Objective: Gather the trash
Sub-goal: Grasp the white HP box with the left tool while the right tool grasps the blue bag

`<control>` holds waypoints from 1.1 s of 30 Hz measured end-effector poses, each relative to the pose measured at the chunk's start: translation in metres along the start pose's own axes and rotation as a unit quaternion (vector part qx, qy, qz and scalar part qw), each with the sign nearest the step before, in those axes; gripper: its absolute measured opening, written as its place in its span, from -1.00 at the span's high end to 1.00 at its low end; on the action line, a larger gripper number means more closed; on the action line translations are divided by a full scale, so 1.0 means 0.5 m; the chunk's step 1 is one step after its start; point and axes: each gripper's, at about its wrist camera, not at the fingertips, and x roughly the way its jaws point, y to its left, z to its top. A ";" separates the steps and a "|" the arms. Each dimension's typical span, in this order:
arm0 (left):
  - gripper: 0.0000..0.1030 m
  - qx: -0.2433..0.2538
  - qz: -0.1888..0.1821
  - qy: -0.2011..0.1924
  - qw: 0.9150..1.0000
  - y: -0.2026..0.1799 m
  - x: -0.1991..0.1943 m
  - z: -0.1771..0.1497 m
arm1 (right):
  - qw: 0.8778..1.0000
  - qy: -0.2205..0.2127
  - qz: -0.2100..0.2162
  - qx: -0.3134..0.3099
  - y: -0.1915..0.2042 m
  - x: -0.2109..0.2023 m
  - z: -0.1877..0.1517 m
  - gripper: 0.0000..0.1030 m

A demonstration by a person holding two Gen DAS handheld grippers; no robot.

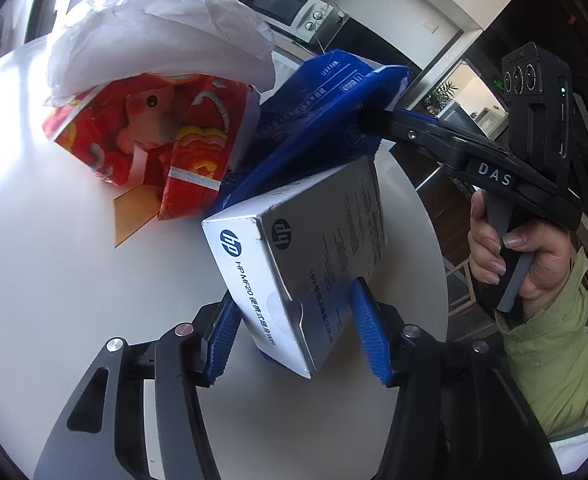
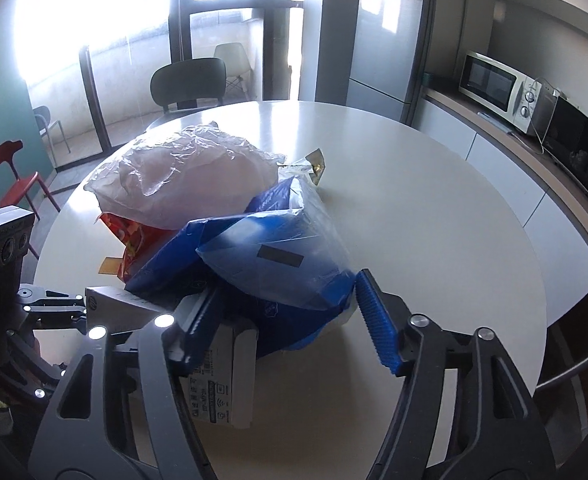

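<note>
The left gripper (image 1: 294, 328) has its ribbed blue fingers (image 1: 368, 336) on either side of a silver-and-white cardboard HP box (image 1: 294, 264); the right pad lies against the box's silver face and the left one sits at its white end, so the fingers look clamped on the box. The box lies tilted on the round white counter (image 1: 54, 272), its far end at twelve o'clock tucked under a crumpled blue plastic bag (image 1: 314, 120).

In the right wrist view, the right gripper (image 2: 290, 320) straddles that blue plastic bag (image 2: 270, 264): the left finger (image 2: 198, 320) presses into the bag's folds, while the right finger (image 2: 378, 320) stands just beside the bag's edge, and whether it touches I cannot tell. In the left wrist view this gripper's tip is buried in the bag at two o'clock, with the person's hand (image 1: 510, 256) around the handle and a green sleeve (image 1: 554, 360) behind it.

Beyond the bag, at eleven o'clock from the left fingers, a red-and-yellow printed paper bag (image 1: 154, 136) stands open on the counter with a crinkled white plastic sheet (image 1: 162, 36) heaped over it. A small tan card (image 1: 132, 210) lies flat beside the red bag.
</note>
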 end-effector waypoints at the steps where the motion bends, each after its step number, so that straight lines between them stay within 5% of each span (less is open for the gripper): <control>1: 0.03 0.000 -0.005 0.000 1.000 -0.002 -0.002 -0.001 | 1.000 0.002 0.002 -0.001 0.001 0.002 0.001 0.02; 8: 0.38 0.003 -0.010 -0.027 1.000 -0.024 -0.044 -0.027 | 1.000 0.000 -0.003 -0.019 0.021 0.000 -0.007 0.34; 10: 0.40 0.008 -0.008 -0.036 0.999 -0.039 -0.061 -0.035 | 1.000 -0.005 -0.009 -0.011 0.021 -0.004 -0.011 0.80; 18: 0.44 0.044 0.036 -0.057 0.997 -0.111 -0.135 -0.094 | 0.999 -0.032 -0.018 0.003 0.031 -0.050 -0.023 0.90; 33: 0.44 0.043 0.119 -0.098 0.987 -0.110 -0.316 -0.187 | 0.990 -0.109 -0.067 0.064 0.029 -0.220 -0.088 0.94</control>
